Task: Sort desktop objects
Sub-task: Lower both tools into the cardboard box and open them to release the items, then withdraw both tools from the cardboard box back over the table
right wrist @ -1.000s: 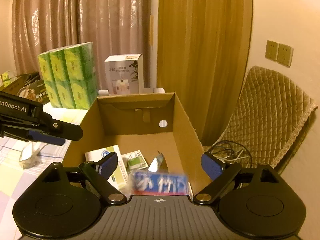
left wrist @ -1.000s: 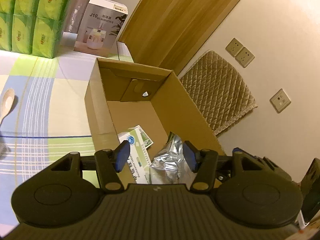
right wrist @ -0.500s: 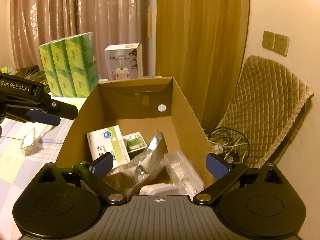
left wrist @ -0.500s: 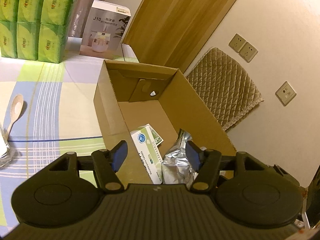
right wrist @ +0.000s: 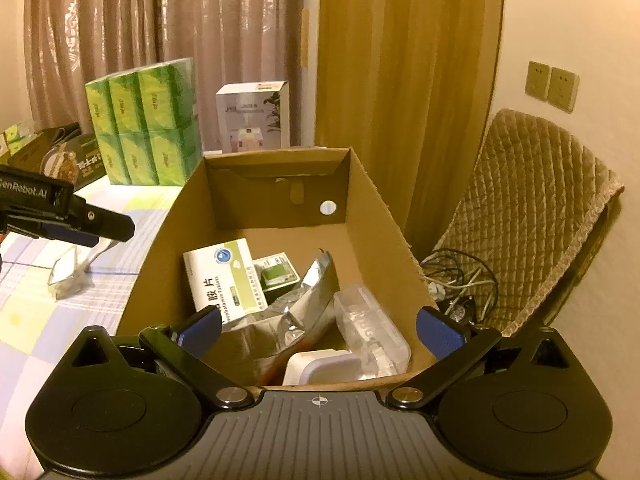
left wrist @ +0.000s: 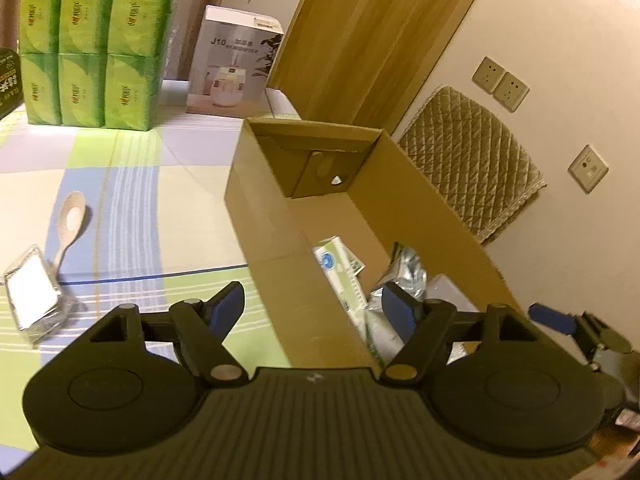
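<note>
An open cardboard box (right wrist: 372,220) stands at the table's right edge. In it lie a white-and-green medicine box (right wrist: 224,276), a small green carton (right wrist: 276,272), a silver foil pouch (right wrist: 308,304), a clear plastic case (right wrist: 368,328) and a white lidded item (right wrist: 320,366). My right gripper (right wrist: 318,330) hangs open and empty above the box's near end. My left gripper (left wrist: 312,306) is open and empty over the box's left wall (left wrist: 280,240). Left of it on the tablecloth lie a wooden spoon (left wrist: 72,216) and a clear plastic packet (left wrist: 32,296).
Green tissue packs (left wrist: 88,44) and a white humidifier carton (left wrist: 236,60) stand at the back of the table. A quilted chair (right wrist: 532,208) with tangled cables (right wrist: 456,280) sits right of the box, against the wall. Dark packages (right wrist: 60,160) lie at the far left.
A blue-labelled clear case dropped from between my right gripper's fingers into the box. My left gripper has shifted left, out from over the box's inside, bringing the spoon and packet into view.
</note>
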### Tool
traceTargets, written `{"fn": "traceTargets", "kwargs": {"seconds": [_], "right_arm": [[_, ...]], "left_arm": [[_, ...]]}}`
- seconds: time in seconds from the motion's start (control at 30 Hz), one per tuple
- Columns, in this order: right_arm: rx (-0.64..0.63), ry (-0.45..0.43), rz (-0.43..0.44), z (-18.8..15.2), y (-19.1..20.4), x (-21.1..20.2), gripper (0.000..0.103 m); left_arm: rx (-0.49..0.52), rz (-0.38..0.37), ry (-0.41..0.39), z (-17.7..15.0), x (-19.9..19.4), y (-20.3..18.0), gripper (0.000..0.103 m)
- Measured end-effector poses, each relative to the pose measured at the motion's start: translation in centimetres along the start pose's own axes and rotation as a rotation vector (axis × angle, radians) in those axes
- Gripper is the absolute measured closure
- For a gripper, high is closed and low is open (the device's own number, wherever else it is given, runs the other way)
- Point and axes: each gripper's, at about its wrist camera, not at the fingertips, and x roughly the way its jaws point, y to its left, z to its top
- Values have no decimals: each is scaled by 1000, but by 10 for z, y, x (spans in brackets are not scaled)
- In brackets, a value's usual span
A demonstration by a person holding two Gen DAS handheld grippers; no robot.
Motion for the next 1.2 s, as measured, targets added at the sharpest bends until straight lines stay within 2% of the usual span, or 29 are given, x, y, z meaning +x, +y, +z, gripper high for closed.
{"fn": "traceTargets", "kwargs": {"seconds": [0.13, 0.47, 0.6, 0.7, 0.9, 1.2], "right_arm": [[-11, -3, 4, 1, 6, -4, 2], [-37, -14, 23, 7, 22, -9, 2], [-49, -22, 34, 11, 30, -11, 2], [-58, -32, 46, 13, 37, -15, 2], [-76, -59, 79, 17, 55, -21, 2], [-121, -81, 175, 24, 97, -24, 2]], "left_arm": [[20, 23, 9, -5, -5, 8, 27], [56, 87, 22, -19, -19, 27, 25], [93, 122, 18, -24, -26, 35, 18], [128, 140, 26, -27, -32, 46, 17], [59, 231, 6, -29, -60, 100, 10], [-41, 396, -23, -43, -108, 178, 8]]}}
